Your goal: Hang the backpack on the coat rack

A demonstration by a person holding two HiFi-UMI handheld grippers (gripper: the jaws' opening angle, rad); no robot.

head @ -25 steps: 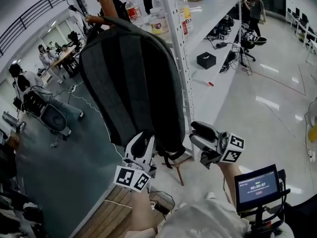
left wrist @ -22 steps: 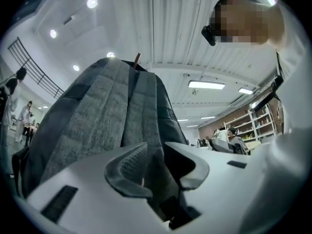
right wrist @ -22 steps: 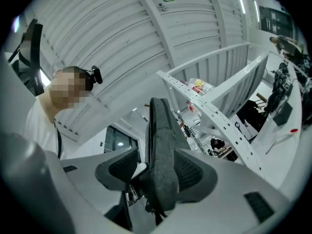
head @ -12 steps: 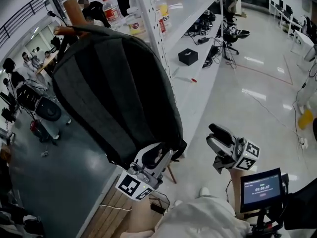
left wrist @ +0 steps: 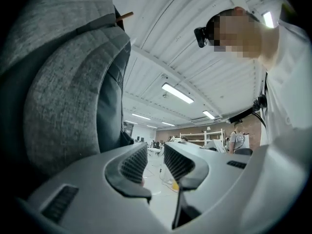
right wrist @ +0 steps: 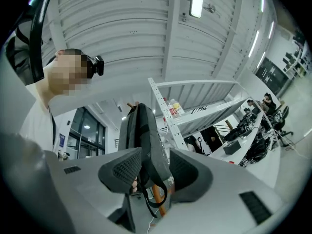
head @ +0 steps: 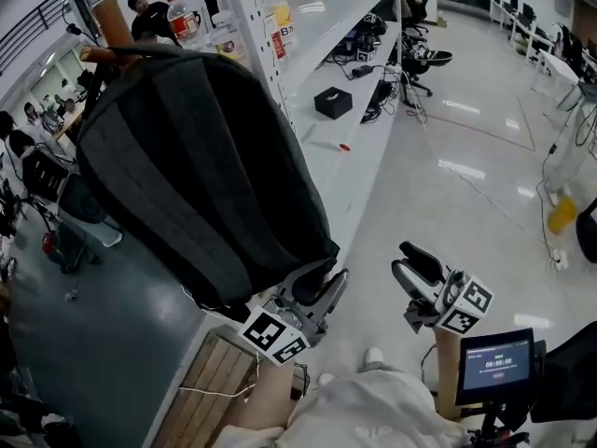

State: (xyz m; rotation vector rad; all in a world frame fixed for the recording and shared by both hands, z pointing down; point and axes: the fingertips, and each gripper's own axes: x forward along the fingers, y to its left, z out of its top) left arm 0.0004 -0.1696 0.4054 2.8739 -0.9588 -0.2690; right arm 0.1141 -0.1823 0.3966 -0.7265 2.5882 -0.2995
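On the rack (head: 114, 24), top end up at a wooden peg, the backpack (head: 196, 166) hangs full length, grey, bottom free in the air. The hang looks done: the weight seems to be on the peg, and neither tongs grips the bag.

Left tongs (head: 315, 292) sit just under the backpack's lower corner, jaws apart. The left gripper view shows nothing between them. Fabric lies only off to one jaw's side; cannot tell if it touches.

Right tongs (head: 422, 271) are right of the backpack and apart from it, also released. In the right gripper view the bag shows through the gap but far off, straps dangling, not held.

Left to do, by my read: pull both tongs clear and check the bag hangs steady. Risk: the left tongs are so near the bottom that they could nudge the bag and swing it on the peg.

Around:
- Shelf upright (head: 244, 26) right behind the backpack, close to its right side.
- Bottles (head: 179, 15) beside the backpack's top.
- Long white worktop (head: 359, 147) running away to the backpack's right, with a black box (head: 333, 103) on it.
- Wood slats (head: 210, 385) on the floor below the backpack.
- Small screen (head: 496, 365) low and right of the backpack, past the right tongs.
- People at desks far beyond the backpack.

Nothing stands between the tongs and the bag.
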